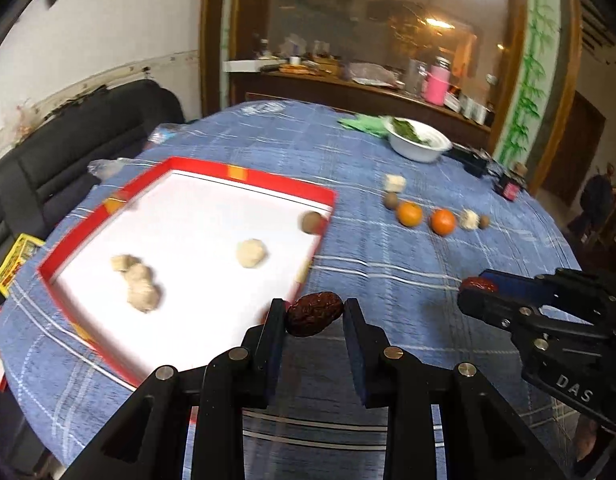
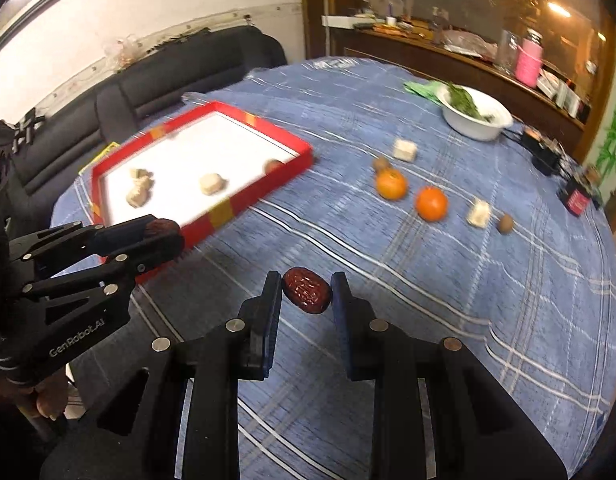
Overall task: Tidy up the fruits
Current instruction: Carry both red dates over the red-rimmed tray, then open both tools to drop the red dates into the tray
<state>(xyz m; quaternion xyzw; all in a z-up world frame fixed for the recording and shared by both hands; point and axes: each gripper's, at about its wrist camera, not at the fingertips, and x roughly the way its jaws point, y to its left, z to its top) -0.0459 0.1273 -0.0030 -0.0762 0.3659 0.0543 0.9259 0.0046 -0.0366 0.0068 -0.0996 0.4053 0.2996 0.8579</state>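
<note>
Dates are held in both grippers at once: the left gripper (image 1: 313, 314) has its jaws narrowed on a wrinkled dark red date (image 1: 315, 314), and the right gripper (image 2: 306, 290) is clamped the same way on a second date (image 2: 306, 289). Both are carried above the blue checked cloth of the counter (image 2: 427, 300), near the red tray (image 1: 319, 196). The tray's near edge lies just below the left gripper, while the right gripper is placed well to the side of it. Four pale lumps and one brown round fruit (image 1: 311, 222) are already seen on the tray's white floor. Two oranges (image 2: 391, 184), two pale cubes and two small brown fruits are left in a loose row on the cloth, well apart from the tray. The step in hand is judged to be the delivery of both dates into the tray. It would be done best if each date were brought fully past the raised red rim and lowered close to the white floor before the jaws are widened, so that rolling is limited. A bare patch should be chosen, clear of the pale lumps. The left date could be released first, being nearer, and the right gripper brought across afterwards so that the two tools are not knocked together over the rim.
</note>
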